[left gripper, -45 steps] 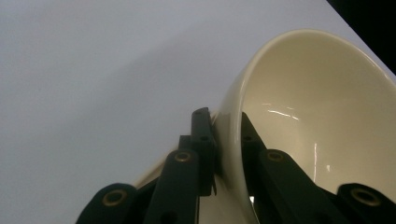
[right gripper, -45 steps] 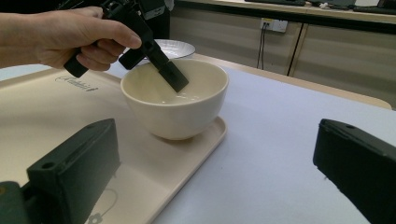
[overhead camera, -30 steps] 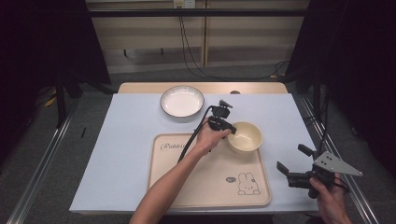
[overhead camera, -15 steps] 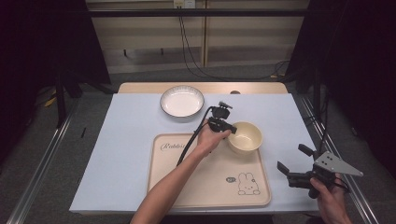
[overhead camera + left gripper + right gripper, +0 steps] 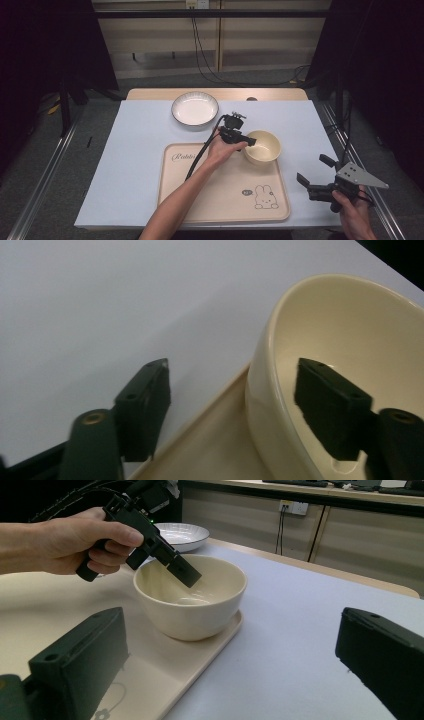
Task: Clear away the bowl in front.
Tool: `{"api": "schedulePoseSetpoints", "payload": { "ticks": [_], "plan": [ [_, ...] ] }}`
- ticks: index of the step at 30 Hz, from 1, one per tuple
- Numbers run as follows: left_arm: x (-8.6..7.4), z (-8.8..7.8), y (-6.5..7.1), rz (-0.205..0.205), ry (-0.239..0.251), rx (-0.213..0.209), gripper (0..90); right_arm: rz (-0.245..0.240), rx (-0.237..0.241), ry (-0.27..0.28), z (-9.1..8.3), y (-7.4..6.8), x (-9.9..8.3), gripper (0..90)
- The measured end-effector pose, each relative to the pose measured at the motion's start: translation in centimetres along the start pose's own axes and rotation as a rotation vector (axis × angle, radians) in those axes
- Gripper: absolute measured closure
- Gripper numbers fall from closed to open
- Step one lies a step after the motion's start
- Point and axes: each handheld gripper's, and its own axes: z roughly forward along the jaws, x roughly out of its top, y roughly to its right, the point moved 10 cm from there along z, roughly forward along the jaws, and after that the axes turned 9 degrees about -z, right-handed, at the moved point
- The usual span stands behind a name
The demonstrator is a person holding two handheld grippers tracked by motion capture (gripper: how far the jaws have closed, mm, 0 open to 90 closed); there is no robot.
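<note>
A cream bowl (image 5: 262, 147) stands at the back right corner of the beige rabbit tray (image 5: 220, 195). My left gripper (image 5: 248, 142) is open and straddles the bowl's near-left rim. In the left gripper view one jaw hangs inside the bowl (image 5: 350, 330), and the other is outside over the tray's edge (image 5: 210, 440). My right gripper (image 5: 316, 171) is open and empty, held low off the tray's right edge. Its view looks across the tray at the bowl (image 5: 200, 612) and the left gripper (image 5: 172, 565).
A white plate (image 5: 194, 108) with a dark rim sits behind the tray, near the table's far edge. A pale blue mat (image 5: 130, 165) covers the table around the tray. Dark curtains and metal rails flank the table.
</note>
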Motion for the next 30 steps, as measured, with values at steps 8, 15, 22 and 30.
{"api": "schedulePoseSetpoints", "payload": {
  "ticks": [8,15,22,30],
  "plan": [
    [0.8,-1.8,-0.4,-0.002,0.066,0.011,4.6,0.0,-0.001,0.004,0.0,0.0,0.0,0.0],
    [0.9,-3.6,-1.0,-0.006,0.128,0.032,4.1,0.004,-0.002,0.0,0.0,0.0,0.0,0.0],
    [0.5,-5.7,-2.5,0.001,0.178,0.092,2.7,0.005,-0.003,0.0,0.1,0.0,0.0,0.0],
    [0.2,-8.6,-3.2,-0.005,0.221,0.109,3.3,0.006,0.001,-0.005,0.1,0.0,0.0,0.0]
  ]
}}
